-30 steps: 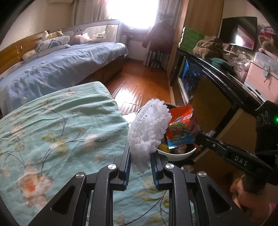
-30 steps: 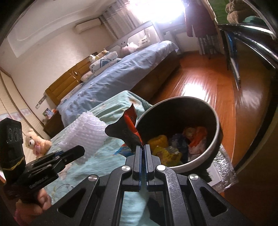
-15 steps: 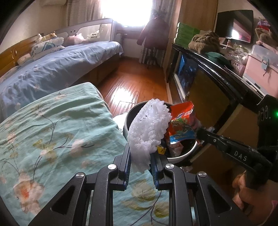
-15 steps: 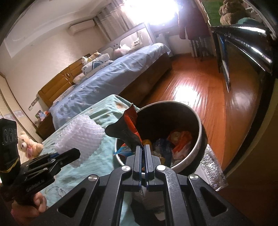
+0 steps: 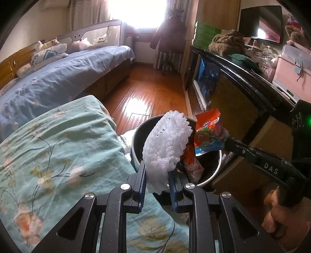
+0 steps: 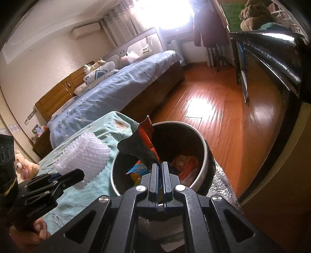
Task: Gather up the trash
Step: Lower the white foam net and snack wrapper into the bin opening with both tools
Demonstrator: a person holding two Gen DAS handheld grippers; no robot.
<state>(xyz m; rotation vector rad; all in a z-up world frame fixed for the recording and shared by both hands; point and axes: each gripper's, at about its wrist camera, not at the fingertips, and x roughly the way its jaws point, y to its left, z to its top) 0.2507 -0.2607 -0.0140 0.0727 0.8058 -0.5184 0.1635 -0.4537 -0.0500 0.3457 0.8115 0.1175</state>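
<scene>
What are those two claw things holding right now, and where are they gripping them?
The left gripper pinches the white foam net by its lower end. The right gripper clamps the snack wrapper by its bottom corner, over the trash bin.

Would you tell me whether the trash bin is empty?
Not empty: the trash bin already holds colourful wrappers at its bottom.

Bedroom interior. A bright window [image 5: 144,13] at the far wall, flanked by curtains [image 6: 116,25], casts a glare patch on the wooden floor [image 5: 147,91]. A bed with blue bedding [image 5: 58,72] and a wooden headboard [image 6: 56,93] stands along the left, stuffed toys [image 5: 48,43] at its head. A floral teal coverlet [image 5: 48,151] fills the foreground. A dark cabinet [image 5: 233,77] lines the right wall; an air conditioner [image 6: 86,30] hangs high.
</scene>
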